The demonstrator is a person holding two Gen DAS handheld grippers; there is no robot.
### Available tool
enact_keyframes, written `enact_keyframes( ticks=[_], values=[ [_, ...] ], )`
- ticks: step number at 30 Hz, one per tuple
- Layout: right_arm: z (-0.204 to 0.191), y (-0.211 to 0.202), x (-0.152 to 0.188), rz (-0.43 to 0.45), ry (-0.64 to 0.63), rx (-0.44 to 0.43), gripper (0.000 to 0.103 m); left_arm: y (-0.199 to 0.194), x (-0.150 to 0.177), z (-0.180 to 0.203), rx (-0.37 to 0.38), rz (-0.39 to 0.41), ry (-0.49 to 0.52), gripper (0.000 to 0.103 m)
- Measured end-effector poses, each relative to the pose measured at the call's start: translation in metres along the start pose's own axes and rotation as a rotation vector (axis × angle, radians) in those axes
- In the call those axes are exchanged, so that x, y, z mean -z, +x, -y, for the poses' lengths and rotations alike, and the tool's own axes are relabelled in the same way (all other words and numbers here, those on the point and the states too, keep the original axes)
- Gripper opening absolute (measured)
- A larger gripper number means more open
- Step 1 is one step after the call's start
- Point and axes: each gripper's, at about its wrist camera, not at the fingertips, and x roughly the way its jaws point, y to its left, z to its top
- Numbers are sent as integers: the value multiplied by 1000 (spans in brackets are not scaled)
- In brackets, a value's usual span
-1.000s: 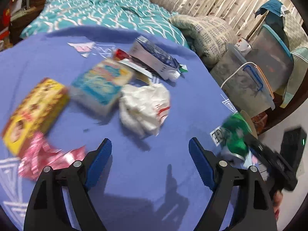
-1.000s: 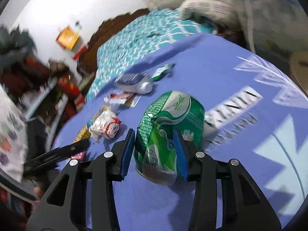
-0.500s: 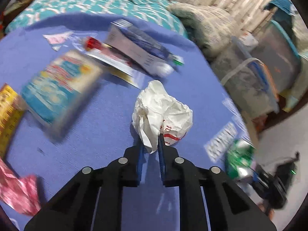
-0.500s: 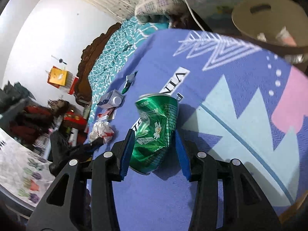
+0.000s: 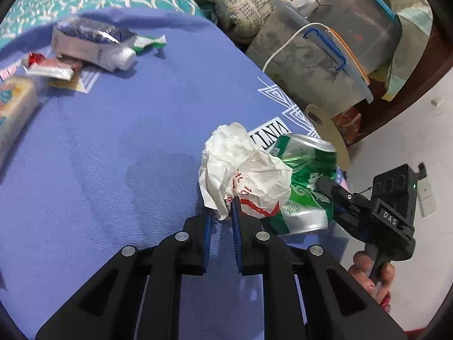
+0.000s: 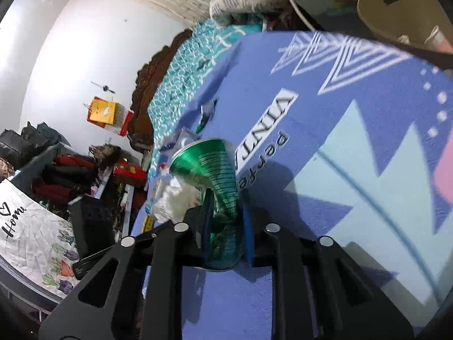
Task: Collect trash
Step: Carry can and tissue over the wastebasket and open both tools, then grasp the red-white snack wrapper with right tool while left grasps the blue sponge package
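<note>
Two grips are holding: the left gripper is pinching the lower edge of the crumpled white wrapper between nearly closed jaws, while the right gripper, its jaws having just been closing, is squeezing the crushed green can. Wrapper and can are touching each other near the purple blanket's right edge, close to the tan bin standing past that edge. Cartons and packets are lying well apart toward the blanket's far left corner.
</note>
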Motion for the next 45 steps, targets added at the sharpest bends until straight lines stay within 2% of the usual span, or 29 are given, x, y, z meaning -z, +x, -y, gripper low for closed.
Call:
enact_keyframes(
  ticks=[5, 10, 16, 20, 24, 27, 29, 30, 31, 32, 34, 37, 40, 42, 45],
  values=[
    [27, -31, -19, 104, 69, 20, 20, 11, -12, 18, 9, -12, 34, 12],
    [62, -68, -33, 200, 145, 33, 20, 34, -27, 63, 25, -40, 125, 12],
    [95, -114, -56, 339, 204, 74, 20, 80, -52, 127, 40, -96, 245, 12],
    [117, -138, -80, 427, 232, 145, 19, 117, -78, 179, 47, -114, 331, 12],
    [139, -153, -97, 475, 235, 238, 19, 160, -97, 231, 27, -134, 404, 13],
    [150, -153, -108, 482, 226, 280, 22, 188, -103, 256, -14, -137, 440, 22],
    [152, -151, -111, 487, 211, 308, 26, 205, -106, 260, -64, -150, 425, 66],
    [152, -150, -111, 489, 214, 319, 46, 208, -108, 259, -84, -143, 414, 69],
    [153, -151, -110, 498, 222, 323, 75, 209, -109, 258, -96, -130, 406, 69],
    [152, -152, -108, 516, 227, 324, 79, 209, -110, 257, -95, -131, 403, 69],
    [149, -158, -102, 568, 208, 335, 76, 201, -108, 248, -84, -123, 393, 69],
    [141, -163, -100, 601, 188, 360, 75, 182, -102, 231, -79, -107, 375, 69],
    [124, -163, -94, 618, 153, 341, 74, 151, -88, 210, -76, -67, 377, 69],
    [109, -157, -93, 599, 108, 339, 74, 128, -73, 194, -92, -40, 385, 69],
    [85, -134, -94, 522, 52, 297, 72, 90, -47, 164, -123, -1, 390, 69]
  ],
)
